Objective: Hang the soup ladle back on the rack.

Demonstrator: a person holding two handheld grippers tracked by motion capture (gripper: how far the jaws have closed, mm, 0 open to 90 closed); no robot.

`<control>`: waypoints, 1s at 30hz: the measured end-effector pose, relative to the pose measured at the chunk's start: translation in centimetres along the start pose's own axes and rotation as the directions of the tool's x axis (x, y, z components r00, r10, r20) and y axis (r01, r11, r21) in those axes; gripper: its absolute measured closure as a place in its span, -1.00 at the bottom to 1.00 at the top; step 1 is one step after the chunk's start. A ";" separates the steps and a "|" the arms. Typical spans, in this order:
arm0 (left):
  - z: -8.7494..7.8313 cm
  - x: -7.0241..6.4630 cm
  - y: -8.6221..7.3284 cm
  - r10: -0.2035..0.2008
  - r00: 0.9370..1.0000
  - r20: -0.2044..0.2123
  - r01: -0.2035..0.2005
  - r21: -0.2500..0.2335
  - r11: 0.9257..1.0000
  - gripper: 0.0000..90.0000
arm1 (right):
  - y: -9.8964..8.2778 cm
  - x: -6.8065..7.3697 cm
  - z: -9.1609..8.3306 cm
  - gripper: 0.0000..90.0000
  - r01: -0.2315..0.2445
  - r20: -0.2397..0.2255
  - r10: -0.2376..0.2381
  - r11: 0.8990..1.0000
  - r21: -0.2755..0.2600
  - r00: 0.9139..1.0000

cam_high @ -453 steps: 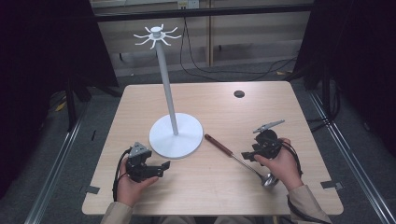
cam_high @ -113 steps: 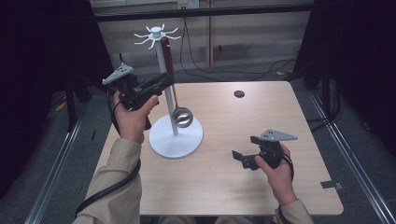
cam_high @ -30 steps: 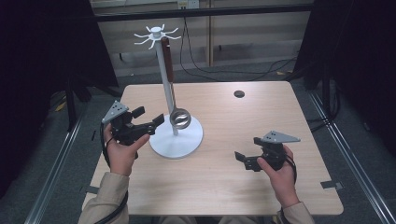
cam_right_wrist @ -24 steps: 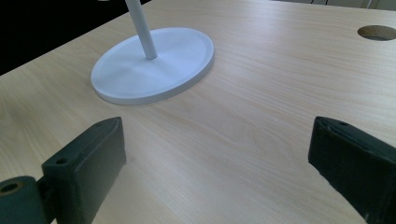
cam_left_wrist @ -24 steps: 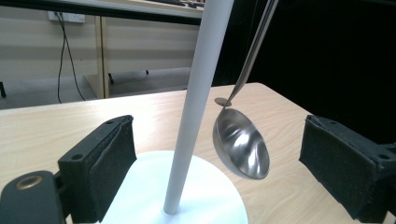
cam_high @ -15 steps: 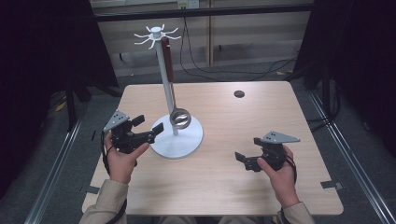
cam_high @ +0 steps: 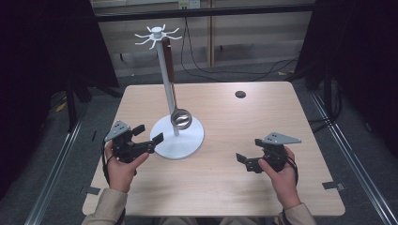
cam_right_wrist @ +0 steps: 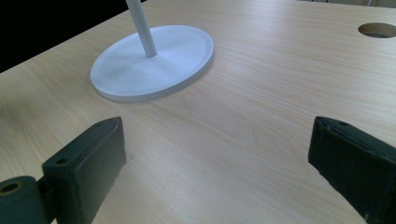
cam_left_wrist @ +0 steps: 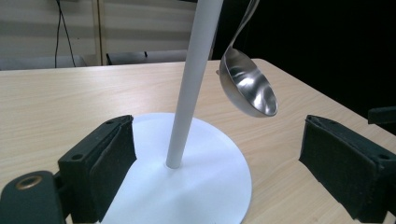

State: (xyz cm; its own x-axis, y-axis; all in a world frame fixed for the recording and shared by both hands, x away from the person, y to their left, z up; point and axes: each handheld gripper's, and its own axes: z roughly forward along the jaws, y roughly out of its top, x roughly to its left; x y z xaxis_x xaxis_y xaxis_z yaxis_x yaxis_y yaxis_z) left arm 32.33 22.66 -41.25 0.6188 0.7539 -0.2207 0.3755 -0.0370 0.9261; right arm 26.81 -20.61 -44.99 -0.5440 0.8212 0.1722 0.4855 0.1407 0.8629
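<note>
Two grippers sit nearest me, one in each hand, both with jaws spread wide and nothing between them. My left gripper (cam_high: 149, 137) hovers at the near-left edge of the one white stand (cam_high: 187, 140), its jaws facing the pole across the round base. My right gripper (cam_high: 244, 161) rests low over the bare table (cam_high: 225, 187), well apart from the stand. One ladle (cam_high: 180, 118) hangs from a hook at the stand's top, its brown handle running down beside the pole, its steel bowl just above the base. Farther back I count one dark round hole (cam_high: 240, 94) in the tabletop.
</note>
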 end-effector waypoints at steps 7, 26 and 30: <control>-0.2 0.3 -0.9 0.008 1.000 0.020 -0.008 0.006 1.000 -0.79 | -0.1 0.0 0.0 -0.92 0.001 0.000 -0.001 1.000 0.003 1.000; 0.0 0.9 -3.5 0.006 0.999 0.042 -0.007 0.033 0.999 -0.85 | -0.5 0.0 0.3 -0.92 0.003 -0.007 -0.003 1.000 0.018 1.000; 0.0 1.0 -4.0 0.002 0.999 0.046 -0.004 0.041 0.999 -0.91 | -0.6 0.2 0.4 -0.92 0.009 -0.010 -0.009 1.000 0.026 1.000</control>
State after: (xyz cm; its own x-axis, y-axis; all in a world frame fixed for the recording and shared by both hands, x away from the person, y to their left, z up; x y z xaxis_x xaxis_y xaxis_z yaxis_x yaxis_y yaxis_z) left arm 31.48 23.58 -45.21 0.6504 0.7231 -0.2325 0.4012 -0.0672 0.9135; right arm 26.73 -20.29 -45.65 -0.5551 0.8143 0.1696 0.4980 0.1620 0.8519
